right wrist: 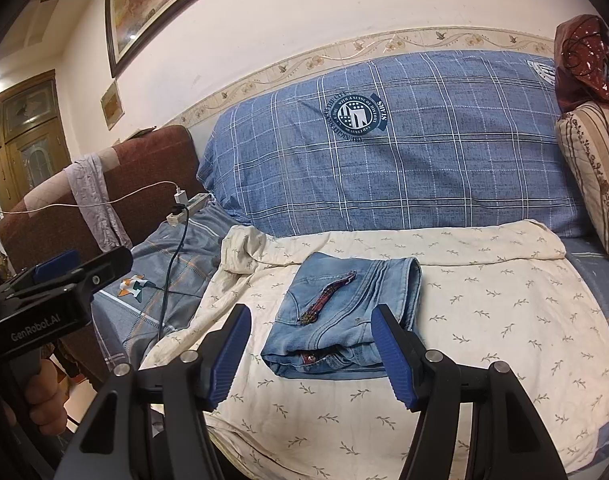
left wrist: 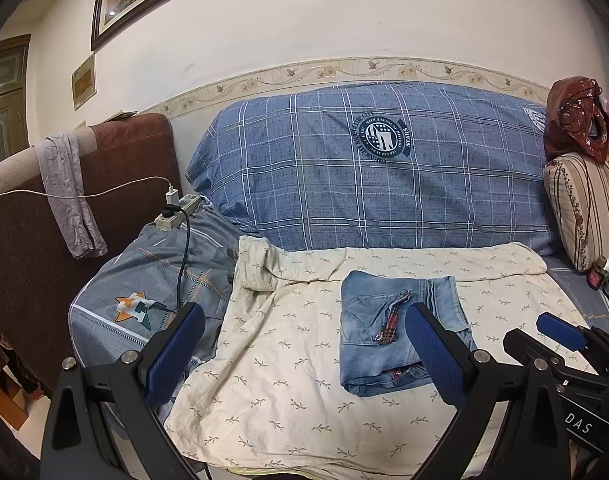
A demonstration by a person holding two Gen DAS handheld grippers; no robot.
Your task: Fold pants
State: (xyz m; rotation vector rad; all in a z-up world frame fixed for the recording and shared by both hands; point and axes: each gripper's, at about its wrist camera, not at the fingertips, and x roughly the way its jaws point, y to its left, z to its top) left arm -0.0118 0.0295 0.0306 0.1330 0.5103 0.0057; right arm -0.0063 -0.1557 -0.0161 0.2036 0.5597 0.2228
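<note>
A pair of light blue jeans (left wrist: 388, 328) lies folded into a compact rectangle on a cream leaf-print sheet (left wrist: 288, 364) on the sofa seat; it also shows in the right wrist view (right wrist: 344, 316). A plaid-lined fly strip shows on top. My left gripper (left wrist: 304, 356) is open and empty, held above the sheet just left of and in front of the jeans. My right gripper (right wrist: 310, 356) is open and empty, held just in front of the jeans' near edge. The right gripper also shows at the right edge of the left wrist view (left wrist: 560, 336).
A blue plaid cover (left wrist: 376, 168) drapes the sofa back. A power strip (left wrist: 178, 210) with cables lies at the left on a grey-blue cloth. A brown armchair (left wrist: 64, 220) stands left. A striped cushion (left wrist: 584, 204) and red bag (left wrist: 576, 116) sit right.
</note>
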